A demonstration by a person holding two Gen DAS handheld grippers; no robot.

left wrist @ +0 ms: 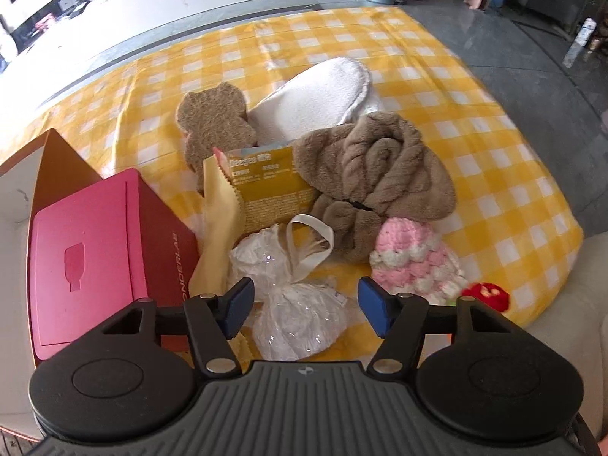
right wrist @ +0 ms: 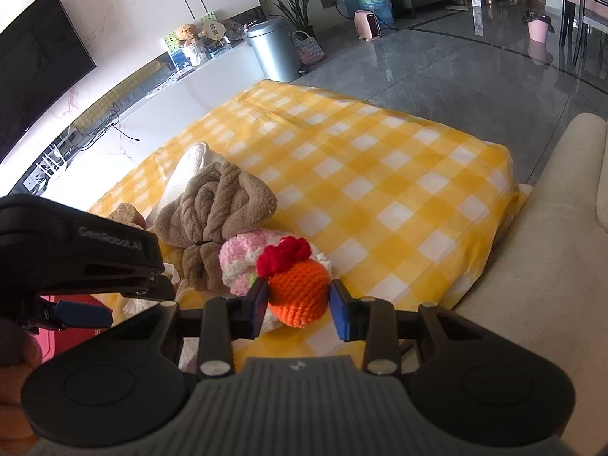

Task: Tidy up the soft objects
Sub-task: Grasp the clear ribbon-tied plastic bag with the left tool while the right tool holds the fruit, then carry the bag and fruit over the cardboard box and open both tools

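Right wrist view shows the right gripper [right wrist: 298, 306] with its fingers parted around an orange crocheted ball [right wrist: 298, 292]; the left pad touches it, while the right pad shows a sliver of gap, so no firm hold is visible. A red crocheted topper [right wrist: 283, 254] sits at 12 o'clock of the ball, the pink-and-white crocheted piece [right wrist: 239, 262] at 10 o'clock.

Left wrist view shows the left gripper [left wrist: 304, 304] wide open and empty over a white plastic-wrapped bundle [left wrist: 300, 315] on the yellow checked cloth [left wrist: 475, 159]. A brown rolled towel [left wrist: 380, 174] lies at 12 o'clock, a red box [left wrist: 95, 247] at 9 o'clock.
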